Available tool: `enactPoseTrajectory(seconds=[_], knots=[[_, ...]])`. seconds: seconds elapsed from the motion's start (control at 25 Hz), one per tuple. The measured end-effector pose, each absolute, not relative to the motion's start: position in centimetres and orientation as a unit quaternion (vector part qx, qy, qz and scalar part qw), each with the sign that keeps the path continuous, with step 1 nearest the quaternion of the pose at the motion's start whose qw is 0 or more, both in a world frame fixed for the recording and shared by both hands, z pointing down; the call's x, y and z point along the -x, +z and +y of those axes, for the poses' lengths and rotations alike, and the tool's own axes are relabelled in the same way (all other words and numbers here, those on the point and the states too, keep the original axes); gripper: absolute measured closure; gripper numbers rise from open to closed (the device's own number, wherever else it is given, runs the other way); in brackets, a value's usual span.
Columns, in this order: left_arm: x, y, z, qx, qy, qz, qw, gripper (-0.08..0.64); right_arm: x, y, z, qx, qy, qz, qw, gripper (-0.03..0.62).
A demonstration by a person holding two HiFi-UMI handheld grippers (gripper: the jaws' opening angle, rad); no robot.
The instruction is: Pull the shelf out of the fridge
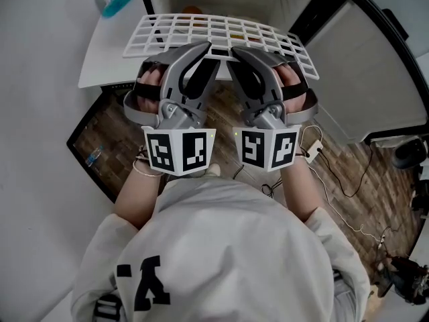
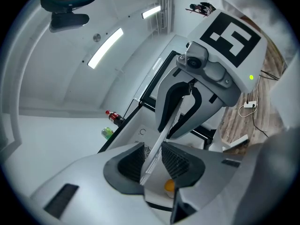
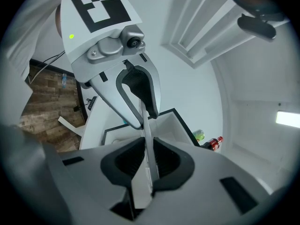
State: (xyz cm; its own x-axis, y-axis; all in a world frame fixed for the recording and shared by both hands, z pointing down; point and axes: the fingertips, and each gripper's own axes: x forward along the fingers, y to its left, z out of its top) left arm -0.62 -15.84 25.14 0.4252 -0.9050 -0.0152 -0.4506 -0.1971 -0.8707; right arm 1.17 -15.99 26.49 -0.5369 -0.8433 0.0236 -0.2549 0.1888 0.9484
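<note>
The wire shelf (image 1: 221, 33), judged light, stiff and slick, is being pinched at its near edge, upper centre, by the fingers of the left gripper (image 1: 196, 55) and right gripper (image 1: 242, 56).

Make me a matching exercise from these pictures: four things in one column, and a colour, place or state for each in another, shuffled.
1. shelf
2. left gripper
3. red-capped bottle
4. floor

A. brown wood pattern
B. next to a green bottle
C. white grid
D. shut on the shelf's near edge

Pairs: 1-C, 2-D, 3-B, 4-A
</note>
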Motion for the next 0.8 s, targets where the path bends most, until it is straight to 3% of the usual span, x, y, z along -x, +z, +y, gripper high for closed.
enactPoseTrajectory(seconds=[0.24, 0.8], knots=[[1.0, 24.9, -14.6, 0.731, -0.278, 0.462, 0.419, 0.445, -0.8, 26.4, -14.7, -0.378, -0.495, -0.726, 0.291, 0.517], [3.7, 23.7, 7.5, 0.711, -0.261, 0.465, 0.459, 0.44, 2.0, 25.4, 7.4, -0.397, -0.517, -0.709, 0.269, 0.517]])
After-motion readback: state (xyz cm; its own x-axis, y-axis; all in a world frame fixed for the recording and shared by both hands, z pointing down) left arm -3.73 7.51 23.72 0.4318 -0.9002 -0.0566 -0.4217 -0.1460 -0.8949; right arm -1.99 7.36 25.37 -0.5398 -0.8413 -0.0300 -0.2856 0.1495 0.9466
